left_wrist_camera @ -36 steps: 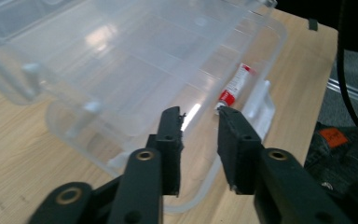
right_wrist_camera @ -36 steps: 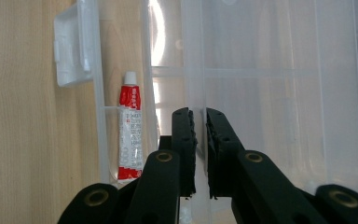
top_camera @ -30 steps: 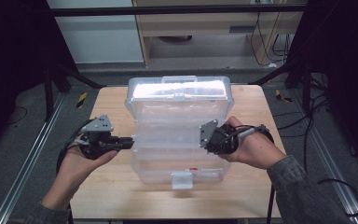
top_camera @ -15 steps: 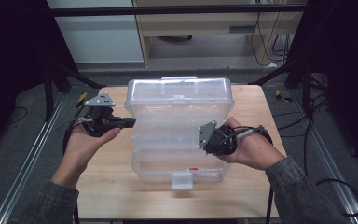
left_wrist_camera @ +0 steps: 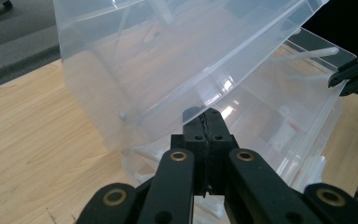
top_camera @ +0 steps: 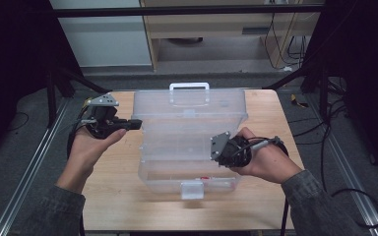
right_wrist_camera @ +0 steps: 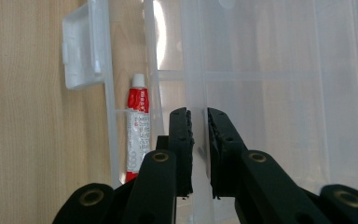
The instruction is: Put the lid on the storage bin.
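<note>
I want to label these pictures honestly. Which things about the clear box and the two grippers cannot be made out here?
- Tube: small print unreadable in the right gripper view; lower end hidden behind the right gripper.
- Right gripper: high view, jaws hidden by its own body and the hand.
- Box: other contents blurred by clear walls.
- Left gripper: shut; whether its tips touch the lid is unclear.

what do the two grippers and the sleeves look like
Both are black, each ending in two flat black tongs with ridged inner faces and brass-coloured pivot pins. The left gripper carries a grey three-cornered plate on top, and so does the right gripper. A black cable trails from each. The person wears dark grey sleeves, with the hands bare.
</note>
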`<state>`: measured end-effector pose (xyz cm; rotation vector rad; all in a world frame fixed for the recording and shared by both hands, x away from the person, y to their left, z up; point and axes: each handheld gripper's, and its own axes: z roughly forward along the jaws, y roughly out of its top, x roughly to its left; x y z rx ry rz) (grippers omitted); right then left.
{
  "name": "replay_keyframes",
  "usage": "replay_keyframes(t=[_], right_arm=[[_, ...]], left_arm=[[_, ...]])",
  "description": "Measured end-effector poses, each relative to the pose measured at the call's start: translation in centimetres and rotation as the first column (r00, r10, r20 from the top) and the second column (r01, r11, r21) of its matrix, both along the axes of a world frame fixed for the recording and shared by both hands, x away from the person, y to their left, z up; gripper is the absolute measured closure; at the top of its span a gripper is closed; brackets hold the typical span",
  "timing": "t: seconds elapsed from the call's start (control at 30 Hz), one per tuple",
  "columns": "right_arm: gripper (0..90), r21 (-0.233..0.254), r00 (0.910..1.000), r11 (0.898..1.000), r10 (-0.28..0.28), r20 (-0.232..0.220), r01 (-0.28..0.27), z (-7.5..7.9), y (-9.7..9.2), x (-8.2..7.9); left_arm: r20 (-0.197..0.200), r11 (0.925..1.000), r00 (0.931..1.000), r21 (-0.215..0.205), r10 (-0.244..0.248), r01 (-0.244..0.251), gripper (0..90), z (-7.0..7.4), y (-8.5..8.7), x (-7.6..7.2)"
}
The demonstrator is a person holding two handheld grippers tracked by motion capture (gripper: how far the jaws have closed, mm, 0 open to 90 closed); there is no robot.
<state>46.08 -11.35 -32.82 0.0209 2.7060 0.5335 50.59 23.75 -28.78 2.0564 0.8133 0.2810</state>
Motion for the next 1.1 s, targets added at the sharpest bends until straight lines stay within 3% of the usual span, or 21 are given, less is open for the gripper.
replay_keyframes(t=[0.23, 0.33, 0.37, 0.43, 0.53, 0.63, 0.87, 0.97, 1.1], right_arm=[[75.9, 0.028, 1.0, 1.0, -0.009, 0.001, 0.009, -0.1, -0.4, -0.4], [67.6, 0.072, 0.9993, 0.997, -0.038, 0.003, 0.038, -0.2, -0.8, -0.7], [61.2, 0.12, 0.9968, 0.99, -0.079, 0.002, 0.079, -0.1, -1.3, -1.0], [58.0, 0.138, 0.9957, 0.986, -0.093, 0.001, 0.092, -0.1, -1.5, -1.1], [47.5, 0.204, 0.9858, 0.964, -0.166, -0.025, 0.168, 0.1, -2.4, -1.5], [40.4, 0.233, 0.9753, 0.947, -0.216, -0.044, 0.221, 0.1, -3.3, -2.0], [30.2, 0.253, 0.962, 0.929, -0.27, -0.041, 0.271, -0.1, -5.4, -3.2], [23.6, 0.244, 0.95, 0.919, -0.311, -0.03, 0.308, -0.6, -6.6, -3.9], [20.7, 0.251, 0.942, 0.91, -0.334, -0.03, 0.331, -1.0, -7.3, -4.4]], left_arm=[[-0.008, 0.9999, 1.0, 0.016, -0.005, 0.006, 89.9, -0.3, 0.1, -0.2], [-0.008, 0.9999, 0.9999, 0.015, -0.008, 0.008, 89.9, -0.5, 0.1, -0.5], [-0.008, 0.9998, 0.9999, 0.019, -0.011, 0.011, 89.9, -0.7, 0.0, -0.7], [-0.006, 0.9995, 0.9999, 0.026, -0.015, 0.016, 89.9, -0.8, 0.0, -0.8], [-0.008, 0.9994, 0.9998, 0.03, -0.019, 0.019, 89.9, -1.0, -0.1, -1.1], [-0.01, 0.999, 0.9995, 0.034, -0.03, 0.03, 89.9, -1.3, 0.0, -1.4], [-0.017, 0.9986, 0.999, 0.032, -0.042, 0.043, 89.9, -2.5, 0.0, -2.2], [-0.015, 0.9979, 0.9987, 0.041, -0.05, 0.05, 89.9, -2.9, 0.0, -2.7], [-0.015, 0.9975, 0.9982, 0.04, -0.058, 0.059, 89.9, -3.5, 0.1, -3.3]])
